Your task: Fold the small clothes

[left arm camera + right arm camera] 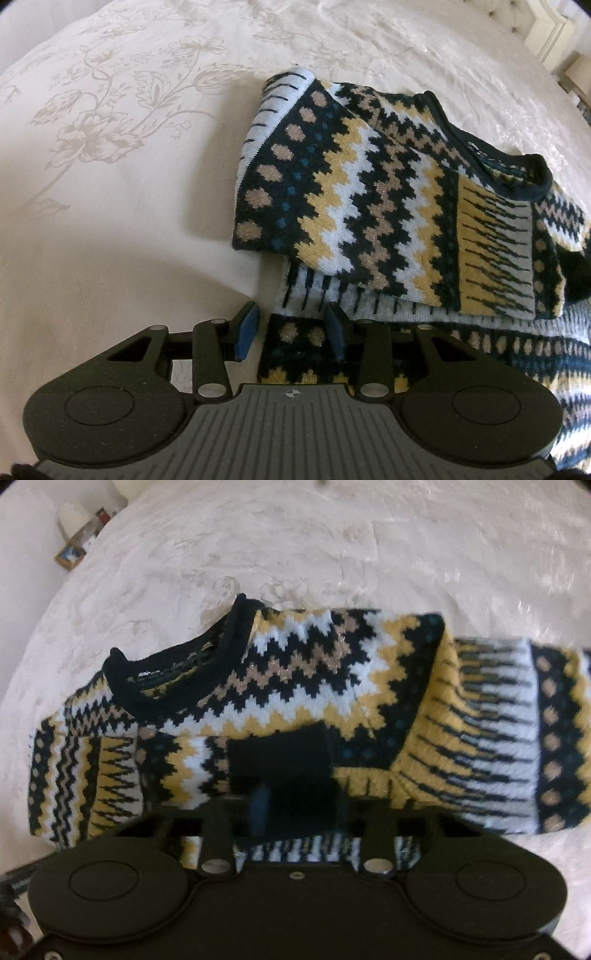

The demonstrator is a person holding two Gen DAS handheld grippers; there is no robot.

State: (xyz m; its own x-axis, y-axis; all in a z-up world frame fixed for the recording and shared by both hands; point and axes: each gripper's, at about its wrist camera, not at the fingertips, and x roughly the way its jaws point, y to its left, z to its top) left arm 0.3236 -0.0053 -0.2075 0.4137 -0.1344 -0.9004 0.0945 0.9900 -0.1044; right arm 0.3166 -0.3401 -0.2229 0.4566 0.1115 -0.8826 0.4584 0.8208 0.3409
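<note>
**Sweater fold, partway done**

A cream bedspread (129, 184) carries the sweater (388, 206), one side already folded over. Left gripper (291, 332): fingers narrowly parted, straddling its hem. Right gripper (291, 794): fingers closed on a dark cuff. Further folds remain.

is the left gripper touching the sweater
Cannot tell. In the left wrist view the left gripper straddles the sweater hem with fingers apart, but neither contact nor a gap is plain.
</note>
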